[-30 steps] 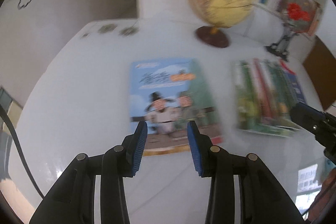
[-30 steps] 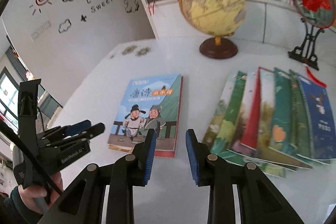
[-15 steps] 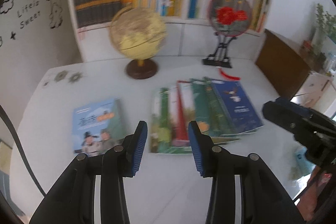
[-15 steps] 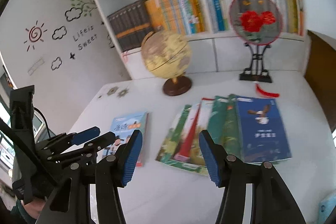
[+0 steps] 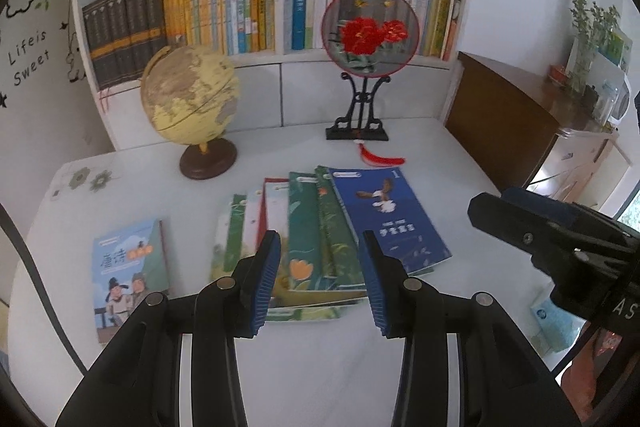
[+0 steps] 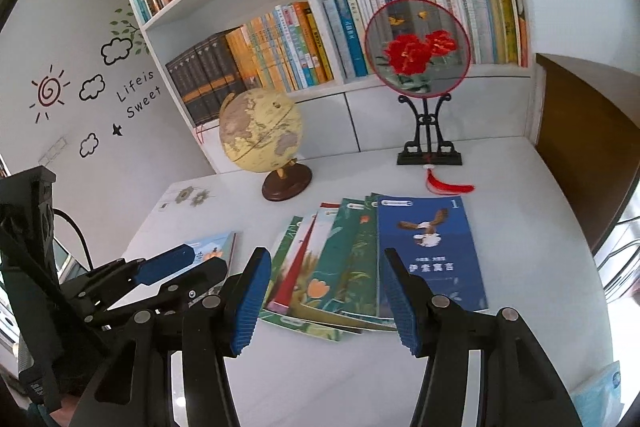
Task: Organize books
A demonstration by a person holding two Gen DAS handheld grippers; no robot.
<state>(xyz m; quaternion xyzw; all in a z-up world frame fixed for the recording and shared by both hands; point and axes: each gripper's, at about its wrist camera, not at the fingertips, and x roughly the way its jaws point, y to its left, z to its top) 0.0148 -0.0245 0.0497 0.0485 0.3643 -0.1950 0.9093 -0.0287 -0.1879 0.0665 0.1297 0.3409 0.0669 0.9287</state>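
Several thin books lie fanned out on the white table (image 5: 320, 367), a blue bird-cover book (image 5: 390, 217) on top at the right; the fan also shows in the right wrist view (image 6: 360, 259). A light blue picture book (image 5: 128, 267) lies alone to their left, partly hidden in the right wrist view (image 6: 216, 243). My left gripper (image 5: 318, 277) is open and empty, raised above the fan's near edge. My right gripper (image 6: 324, 301) is open and empty, above the near side of the fan.
A globe (image 5: 190, 107) and a round red-flower fan on a black stand (image 5: 370, 31) stand at the table's back. A filled white bookshelf (image 6: 320, 39) rises behind. A brown cabinet (image 5: 500, 131) flanks the right. A small blue packet (image 5: 550, 323) lies near the right edge.
Both grippers have pulled back and tilted up from the table, bringing the bookshelf into view. The right gripper's jaws have opened wider. The books have not moved.
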